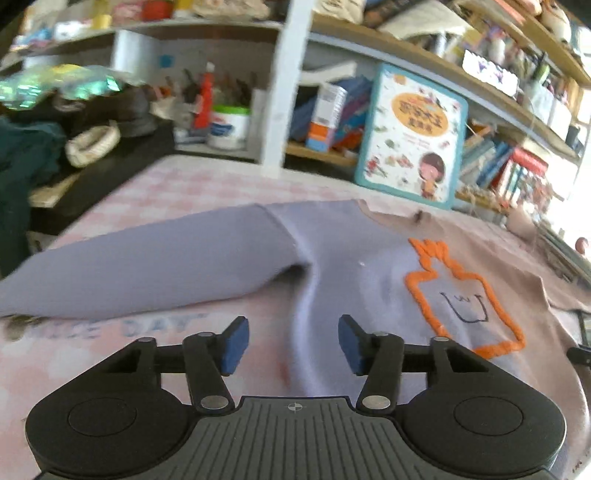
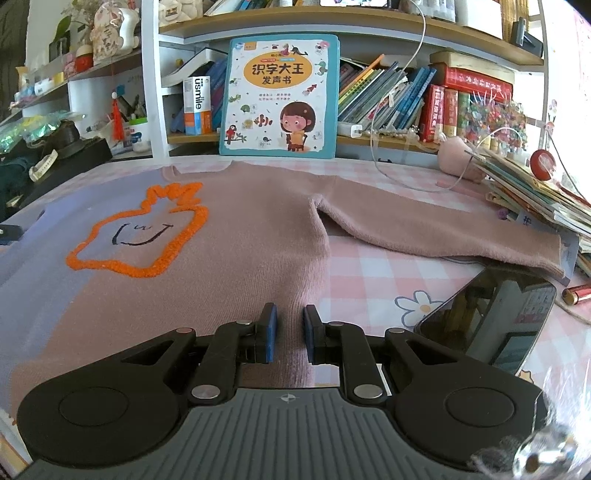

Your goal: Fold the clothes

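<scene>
The left claw (image 1: 291, 341) hangs low over the sweater's (image 1: 343, 266) near hem, its blue pads (image 1: 234, 345) apart with a raised ridge of lilac knit between them; whether they pinch it I cannot tell. In the right wrist view the right claw (image 2: 290, 338) is clenched on a fold of the pink hem.

The sweater lies flat, front up, on a pink checked counter (image 2: 373, 266), neck towards the far shelves (image 2: 369, 22). Only the left view shows the lilac sleeve (image 1: 155, 266) reaching to the left. Only the right view shows the pink sleeve (image 2: 436, 232) running right, and a phone (image 2: 491, 325) just right of the claw. Both show the orange outline (image 2: 147, 229) on the chest and a picture book (image 2: 280, 96) standing at the far edge.
</scene>
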The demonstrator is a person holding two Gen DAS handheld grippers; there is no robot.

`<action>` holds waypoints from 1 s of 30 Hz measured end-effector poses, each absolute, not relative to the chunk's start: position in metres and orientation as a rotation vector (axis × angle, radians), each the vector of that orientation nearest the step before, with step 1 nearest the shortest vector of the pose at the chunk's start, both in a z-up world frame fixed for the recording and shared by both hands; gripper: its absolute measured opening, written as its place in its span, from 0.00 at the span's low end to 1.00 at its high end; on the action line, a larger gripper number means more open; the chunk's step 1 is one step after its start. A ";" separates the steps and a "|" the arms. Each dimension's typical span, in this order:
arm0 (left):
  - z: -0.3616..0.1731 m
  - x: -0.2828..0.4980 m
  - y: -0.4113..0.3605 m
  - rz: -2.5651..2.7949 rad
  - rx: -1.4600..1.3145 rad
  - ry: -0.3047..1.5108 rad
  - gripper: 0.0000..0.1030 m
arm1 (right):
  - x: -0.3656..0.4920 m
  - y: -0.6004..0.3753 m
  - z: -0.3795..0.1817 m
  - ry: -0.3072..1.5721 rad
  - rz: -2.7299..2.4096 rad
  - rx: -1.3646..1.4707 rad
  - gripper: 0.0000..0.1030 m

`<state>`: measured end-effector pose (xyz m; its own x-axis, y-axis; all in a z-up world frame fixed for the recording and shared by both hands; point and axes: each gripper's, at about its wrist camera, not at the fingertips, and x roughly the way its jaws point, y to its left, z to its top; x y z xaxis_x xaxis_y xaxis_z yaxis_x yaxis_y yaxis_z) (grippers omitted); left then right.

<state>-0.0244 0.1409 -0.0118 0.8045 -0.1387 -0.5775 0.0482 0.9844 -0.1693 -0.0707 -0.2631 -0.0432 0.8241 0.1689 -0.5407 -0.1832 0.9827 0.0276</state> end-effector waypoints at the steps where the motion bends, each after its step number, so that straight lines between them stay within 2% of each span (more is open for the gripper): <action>1: -0.015 -0.019 0.137 -0.115 -0.140 0.642 0.19 | -0.071 -0.264 -0.043 0.574 0.188 -0.022 0.15; 2: -0.017 -0.015 0.135 -0.109 -0.121 0.648 0.08 | -0.072 -0.264 -0.043 0.576 0.188 -0.016 0.15; 3: -0.019 -0.011 0.134 -0.100 -0.097 0.642 0.06 | -0.072 -0.265 -0.042 0.579 0.191 -0.008 0.15; 10: -0.019 0.005 0.140 -0.076 -0.096 0.644 0.05 | -0.076 -0.262 -0.042 0.604 0.256 0.045 0.11; 16: -0.018 -0.014 0.143 -0.080 -0.146 0.643 0.16 | -0.075 -0.263 -0.041 0.605 0.259 0.054 0.11; 18: -0.018 -0.022 0.143 -0.087 -0.162 0.644 0.24 | -0.075 -0.263 -0.041 0.604 0.258 0.049 0.12; 20: -0.018 -0.029 0.142 -0.101 -0.177 0.640 0.28 | -0.075 -0.263 -0.042 0.603 0.259 0.048 0.12; 22: -0.019 -0.033 0.140 -0.106 -0.173 0.635 0.27 | -0.074 -0.264 -0.042 0.601 0.260 0.047 0.12; 26: -0.020 -0.032 0.136 -0.113 -0.148 0.629 0.07 | -0.075 -0.267 -0.042 0.594 0.248 0.050 0.10; 30: -0.023 -0.029 0.142 -0.132 -0.184 0.621 0.06 | -0.075 -0.274 -0.044 0.593 0.236 0.083 0.10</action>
<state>-0.0290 0.1419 -0.0225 0.8059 -0.1777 -0.5648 0.0673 0.9752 -0.2108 -0.0754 -0.2740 -0.0437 0.8034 0.2442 -0.5431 -0.1965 0.9697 0.1453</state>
